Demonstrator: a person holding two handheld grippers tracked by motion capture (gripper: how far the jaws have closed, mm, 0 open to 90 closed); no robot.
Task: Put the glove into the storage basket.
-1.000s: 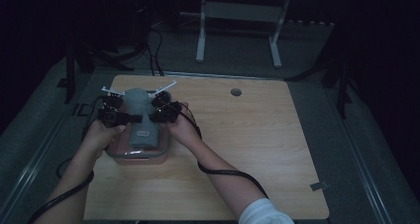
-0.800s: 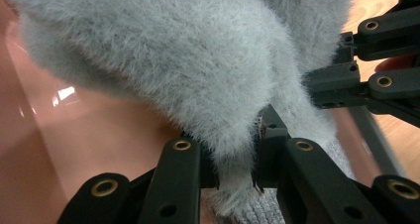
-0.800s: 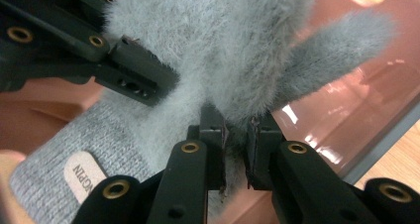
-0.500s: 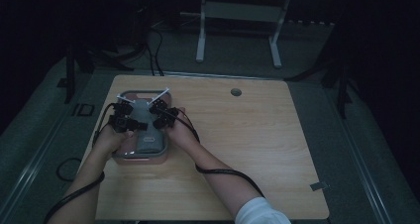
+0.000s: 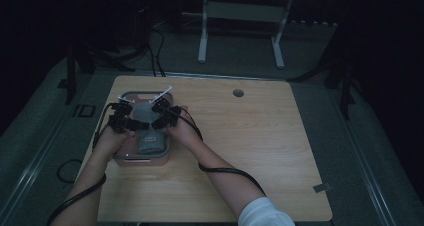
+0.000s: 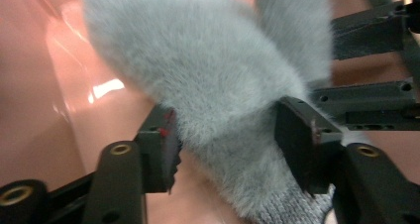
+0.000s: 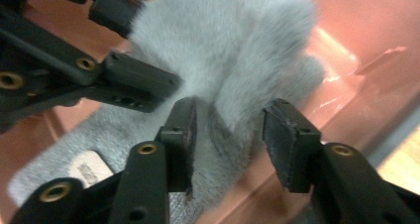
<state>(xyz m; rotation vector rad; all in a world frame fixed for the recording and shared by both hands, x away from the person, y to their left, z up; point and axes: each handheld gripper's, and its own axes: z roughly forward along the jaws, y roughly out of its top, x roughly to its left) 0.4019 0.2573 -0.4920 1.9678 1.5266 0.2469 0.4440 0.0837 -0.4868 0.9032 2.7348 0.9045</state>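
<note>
**A:** Dim room, and the high view is murky. What can you make out?

**B:** Not much detail. Both hands crowd over a pink tray (image 5: pixel 126 158) at the left side of the wooden table (image 5: pixel 260 151), and they cover most of what lies in it. The left gripper (image 5: pixel 141 125) and right gripper (image 5: pixel 154 126) nearly meet above the tray's middle, so their tips blend into one dark cluster from up here.

**A:** And the grey thing inside?

**B:** A fluffy grey mitten (image 6: pixel 213 80), lying in the tray. In the left gripper view it is long-piled fur with a knitted cuff cut off at the bottom edge. The right gripper view shows the flat knit part (image 7: pixel 59 154) with a small pale label, too blurred to read.

**A:** Jaws on the left?

**B:** Spread wide, one pad on each side of the mitten's narrow end. The fur brushes both pads (image 6: pixel 302 140), yet it looks loose rather than pinched, though fur hides the contact line.

**A:** Right side?

**B:** The right gripper (image 7: pixel 228 135) stands parted too, with a fold of fur in the gap. The left-hand pad (image 7: pixel 184 135) presses into the pile; the other sits just beside it. The other gripper's black bars (image 7: pixel 99 75) cross the upper left, touching the fur.

**A:** The tray itself?

**B:** Glossy pink walls (image 7: pixel 366 40), with glare streaks.
</note>
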